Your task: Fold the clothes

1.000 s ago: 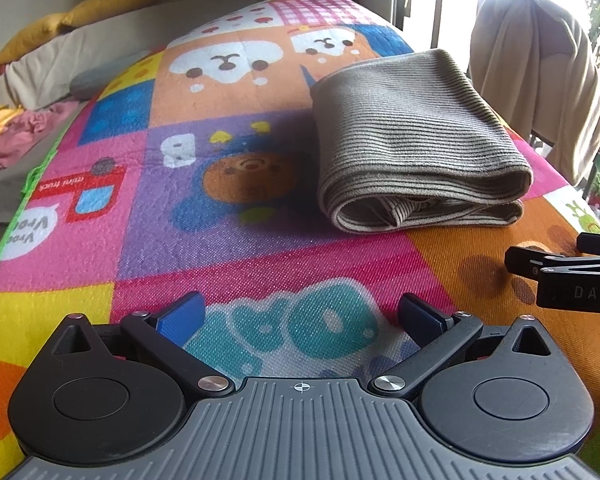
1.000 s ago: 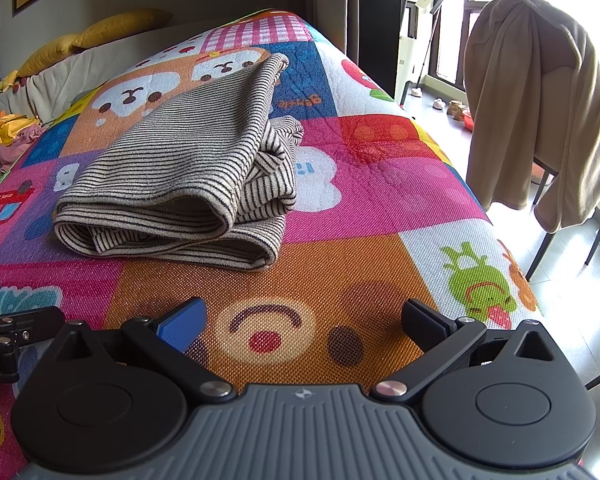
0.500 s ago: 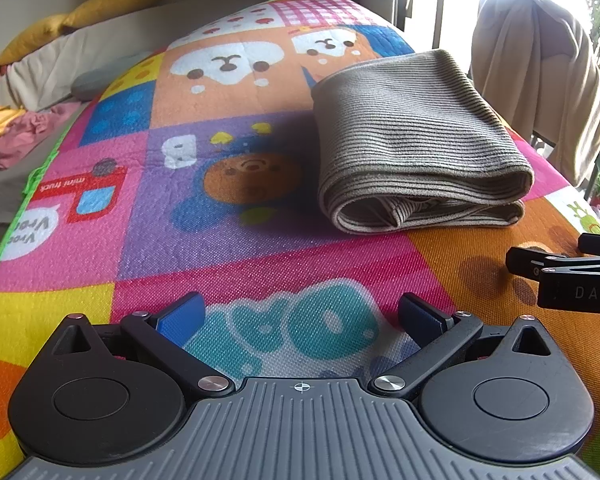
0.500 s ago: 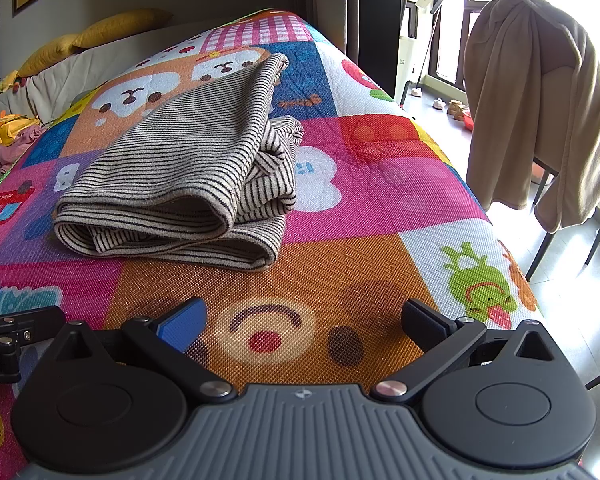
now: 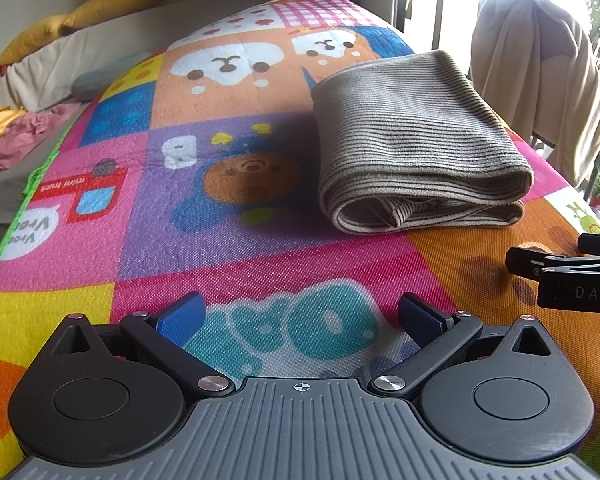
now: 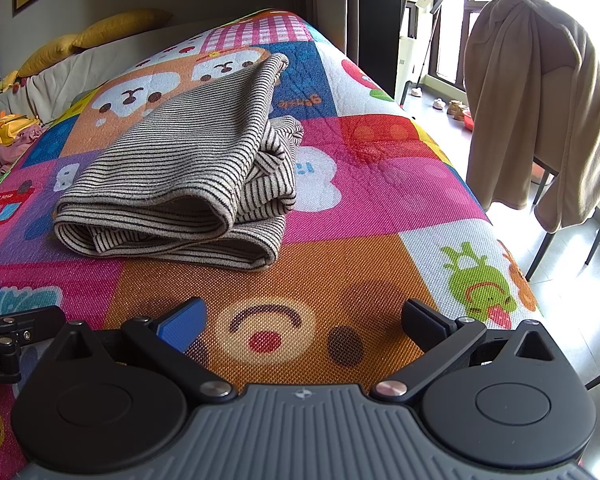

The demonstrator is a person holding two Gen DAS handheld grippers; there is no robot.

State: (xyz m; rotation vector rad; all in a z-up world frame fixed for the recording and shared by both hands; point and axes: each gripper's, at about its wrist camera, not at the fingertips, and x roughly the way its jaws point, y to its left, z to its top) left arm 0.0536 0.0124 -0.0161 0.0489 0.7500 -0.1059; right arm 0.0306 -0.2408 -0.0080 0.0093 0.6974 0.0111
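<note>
The folded striped garment (image 5: 416, 148) lies where it lay a second ago, upper right of centre in the left view and left of centre in the right view (image 6: 188, 176), on the cartoon mat (image 5: 228, 240), while the left gripper (image 5: 300, 318) and right gripper (image 6: 302, 320) remain spread wide, holding nothing.

Both wrist cameras sit low over the cartoon play mat (image 5: 228, 240), looking forward along it. The left view faces the folded striped garment (image 5: 416, 148) from its left, the right view from its right; both share the draped chair (image 6: 540, 120).
</note>
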